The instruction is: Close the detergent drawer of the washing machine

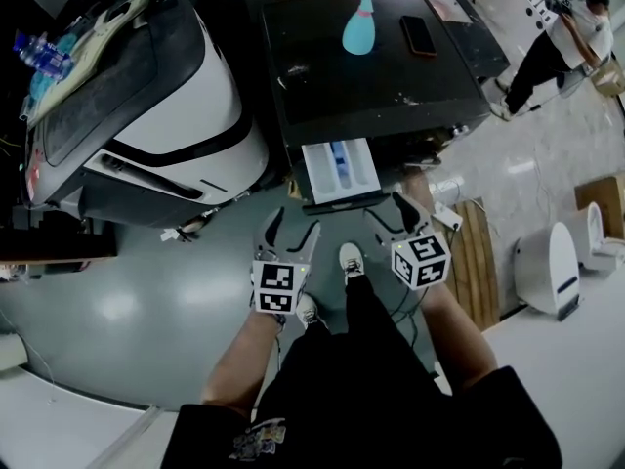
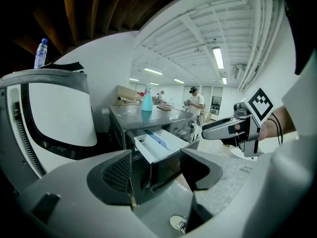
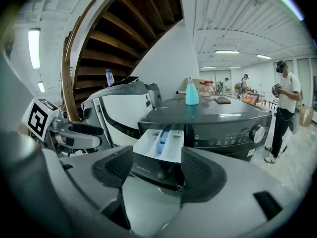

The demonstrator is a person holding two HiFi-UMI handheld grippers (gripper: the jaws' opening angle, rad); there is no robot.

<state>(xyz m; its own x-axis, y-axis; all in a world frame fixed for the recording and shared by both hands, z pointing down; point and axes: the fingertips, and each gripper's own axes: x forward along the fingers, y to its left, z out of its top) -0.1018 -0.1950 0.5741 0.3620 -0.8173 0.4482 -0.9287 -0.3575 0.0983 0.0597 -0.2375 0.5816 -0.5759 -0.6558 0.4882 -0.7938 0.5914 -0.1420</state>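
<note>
The dark washing machine has its detergent drawer pulled out toward me, white inside with a blue insert. The drawer shows ahead in the left gripper view, and its dark front panel fills the gap between the jaws in the right gripper view. My left gripper hangs open just short of the drawer's front left. My right gripper stands open at the drawer's front right corner. Neither touches the drawer and nothing is held.
A white and black appliance stands left of the washer. A teal bottle and a phone lie on the washer's top. A wooden pallet and a white unit are at the right. A person stands far right.
</note>
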